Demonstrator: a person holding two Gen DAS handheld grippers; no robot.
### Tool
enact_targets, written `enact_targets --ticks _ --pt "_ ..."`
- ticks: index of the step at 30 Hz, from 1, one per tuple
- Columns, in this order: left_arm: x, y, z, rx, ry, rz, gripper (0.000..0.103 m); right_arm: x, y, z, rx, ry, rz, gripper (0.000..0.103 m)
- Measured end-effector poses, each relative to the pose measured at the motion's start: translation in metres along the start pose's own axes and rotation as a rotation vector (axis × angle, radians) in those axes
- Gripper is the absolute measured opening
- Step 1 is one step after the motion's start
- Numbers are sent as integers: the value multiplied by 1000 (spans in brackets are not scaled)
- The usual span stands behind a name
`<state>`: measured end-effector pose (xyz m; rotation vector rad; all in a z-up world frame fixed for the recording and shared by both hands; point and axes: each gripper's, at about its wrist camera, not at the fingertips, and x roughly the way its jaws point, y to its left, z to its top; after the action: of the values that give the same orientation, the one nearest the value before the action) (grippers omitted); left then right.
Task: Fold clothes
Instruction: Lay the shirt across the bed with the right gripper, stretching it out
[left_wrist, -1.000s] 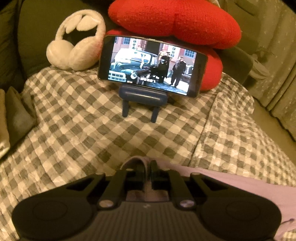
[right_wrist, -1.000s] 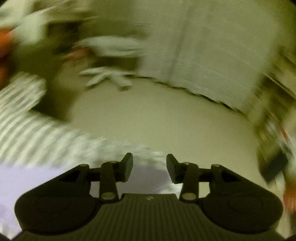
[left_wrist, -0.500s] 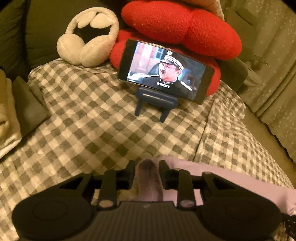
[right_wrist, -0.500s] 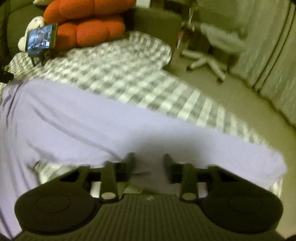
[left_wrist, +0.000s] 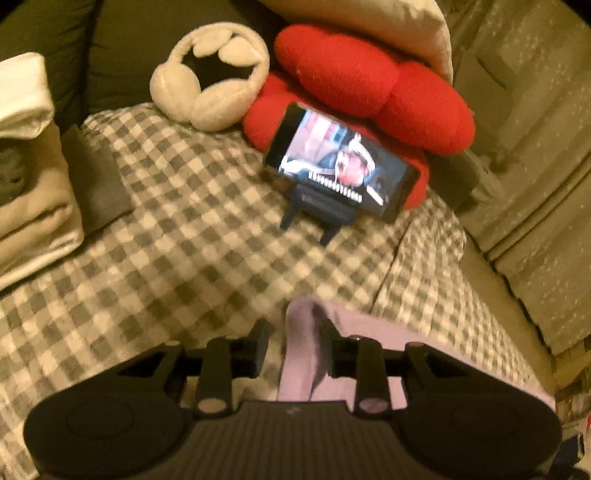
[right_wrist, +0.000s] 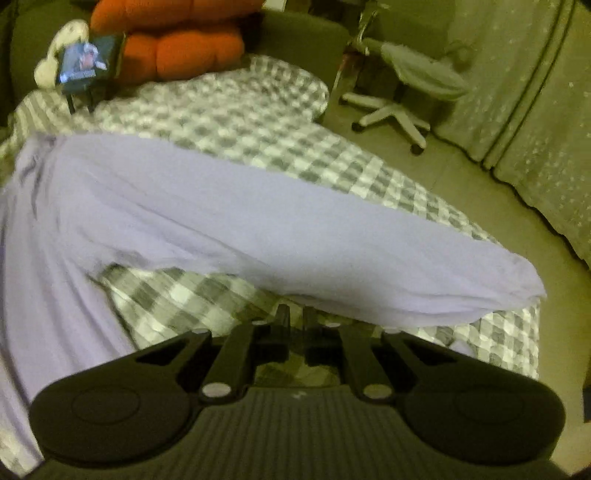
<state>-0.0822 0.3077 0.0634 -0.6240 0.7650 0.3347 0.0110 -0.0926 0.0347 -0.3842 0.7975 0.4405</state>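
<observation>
A lilac garment (right_wrist: 258, 221), seemingly trousers, lies spread on the grey-and-white checked bedcover (right_wrist: 240, 122). One long leg runs across the right wrist view. My right gripper (right_wrist: 295, 319) sits at that leg's near edge. Its jaws stand almost together and are opening slightly, with the edge of the fabric caught at their tips. In the left wrist view a raised fold of the lilac garment (left_wrist: 391, 325) stands between the fingers of my left gripper (left_wrist: 295, 341). The fold touches the right finger, and a gap shows beside the left one.
A phone on a blue stand (left_wrist: 340, 166) plays a video in front of a red cushion (left_wrist: 369, 85) and white earmuffs (left_wrist: 207, 81). Folded cream laundry (left_wrist: 33, 184) is stacked at the left. Off the bed's right side are an office chair (right_wrist: 399, 92) and curtains (right_wrist: 535, 92).
My left gripper's jaws widened from a tight pinch on the lilac fold while the hand shifted. My right gripper swung from the floor onto the bed, and its jaws narrowed at the trouser leg's edge.
</observation>
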Motion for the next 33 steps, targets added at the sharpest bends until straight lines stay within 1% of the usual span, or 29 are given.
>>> enact_targets --ticks 2,6,8,10,11,14,16,17,18,21,23,24,28,30,33 --pt "0 -1 -8 5 28 -10 32 -11 3 -1 18 -34 16 17" --pt "0 -5 -23 33 71 -47 37 -26 18 -3 16 -67 48 18" --pt "3 -13 -27 77 67 -47 39 -33 27 -4 11 -83 64 19" --pt "7 -19 -26 107 48 -54 43 -39 34 -6 13 -99 79 22" --pt "10 -22 -26 122 39 -58 43 -42 38 -7 14 -107 85 24" --pt "21 -32 -25 167 30 -78 44 -52 46 -9 5 -133 102 25" --pt "32 -40 -30 216 39 -42 43 -55 49 -9 6 -147 110 25" --pt "38 -43 -32 238 48 -13 41 -56 50 -9 4 -152 111 25" --pt "43 -46 -34 259 57 15 26 -56 51 -8 3 -154 107 25" --pt "52 -43 -36 255 83 75 2 -53 52 -5 12 -157 101 25" --pt "47 -39 -35 244 73 95 0 -51 51 -3 18 -158 94 25" --pt "41 -35 -35 232 60 93 0 -52 51 -3 19 -162 93 25" --pt "22 -20 -30 178 14 63 0 -53 53 -1 20 -178 94 25" --pt "18 -14 -27 152 5 59 0 -54 54 -1 15 -181 102 25" --pt "17 -9 -23 120 4 31 1 -52 58 -1 6 -178 125 26"
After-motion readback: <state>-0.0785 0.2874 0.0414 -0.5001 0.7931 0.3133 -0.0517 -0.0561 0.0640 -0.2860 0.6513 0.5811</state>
